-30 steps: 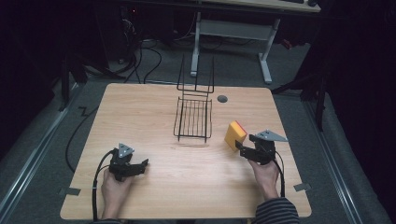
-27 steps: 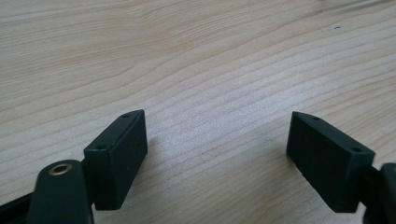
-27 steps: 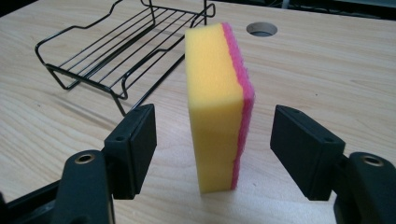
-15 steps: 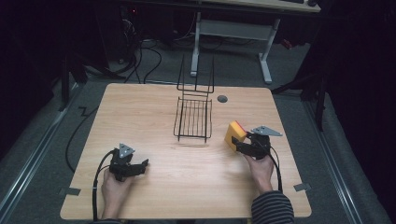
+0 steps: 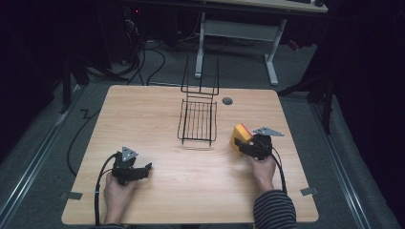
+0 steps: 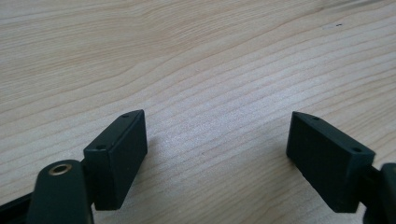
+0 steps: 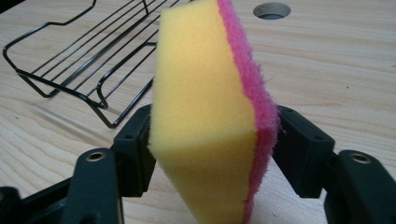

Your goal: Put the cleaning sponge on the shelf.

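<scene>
Right gripper (image 7: 212, 140) has just been closing its jaws, and now they pinch the yellow-and-pink sponge (image 7: 210, 116), standing on edge just right of the wire basket (image 5: 198, 121). Left gripper (image 6: 217, 154) hovers over the bare wooden table (image 5: 157, 109), jaws wide apart.

You will find no legible text, label, brand, number or sign on anything in these views. The sponge (image 7: 205, 116) shows plain yellow foam with a pink scouring face, unmarked. The wire rack (image 5: 198, 121) and the wooden table (image 5: 143, 109) bear no lettering. The grey plates on the grippers are blank as far as can be made out.
</scene>
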`<state>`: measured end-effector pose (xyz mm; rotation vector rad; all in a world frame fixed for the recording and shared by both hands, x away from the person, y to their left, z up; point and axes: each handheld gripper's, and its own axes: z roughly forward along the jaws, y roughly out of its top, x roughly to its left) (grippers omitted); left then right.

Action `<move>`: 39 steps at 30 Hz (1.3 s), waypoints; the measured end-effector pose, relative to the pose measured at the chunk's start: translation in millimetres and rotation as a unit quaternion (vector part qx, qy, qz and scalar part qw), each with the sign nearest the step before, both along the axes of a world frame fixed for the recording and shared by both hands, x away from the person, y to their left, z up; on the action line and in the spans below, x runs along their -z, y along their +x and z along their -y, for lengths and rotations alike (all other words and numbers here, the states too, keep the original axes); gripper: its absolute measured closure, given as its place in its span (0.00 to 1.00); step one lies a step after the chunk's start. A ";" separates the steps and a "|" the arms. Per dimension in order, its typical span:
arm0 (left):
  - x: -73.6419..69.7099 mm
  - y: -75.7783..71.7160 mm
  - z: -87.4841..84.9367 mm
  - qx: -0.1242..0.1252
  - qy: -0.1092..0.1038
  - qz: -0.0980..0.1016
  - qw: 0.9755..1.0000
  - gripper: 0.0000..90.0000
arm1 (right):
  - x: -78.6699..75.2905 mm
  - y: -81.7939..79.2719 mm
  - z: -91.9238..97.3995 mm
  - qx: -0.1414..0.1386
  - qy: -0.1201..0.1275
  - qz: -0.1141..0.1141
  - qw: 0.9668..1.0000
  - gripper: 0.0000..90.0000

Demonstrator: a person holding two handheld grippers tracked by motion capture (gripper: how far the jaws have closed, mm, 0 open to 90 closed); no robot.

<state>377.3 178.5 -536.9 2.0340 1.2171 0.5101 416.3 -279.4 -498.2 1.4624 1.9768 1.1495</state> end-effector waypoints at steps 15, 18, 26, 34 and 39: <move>0.0 0.0 0.1 0.000 0.000 0.000 1.000 0.23 | 3.6 0.8 -4.7 0.000 -0.021 0.003 1.000 0.62; 0.0 0.0 0.0 0.000 0.000 0.000 1.000 0.23 | 3.3 0.5 -5.2 -0.001 -0.026 0.005 1.000 0.64; 0.0 0.0 0.0 0.000 0.000 0.000 1.000 0.23 | 2.2 -0.5 -5.5 -0.001 -0.030 0.008 1.000 0.66; 0.0 0.0 0.1 0.000 0.000 0.000 1.000 0.23 | -1.5 -3.5 -5.7 -0.007 -0.027 0.012 1.000 0.67; 0.1 0.0 0.2 0.000 0.001 0.001 1.000 0.23 | -4.1 -5.7 -6.2 -0.013 -0.024 0.017 0.999 0.66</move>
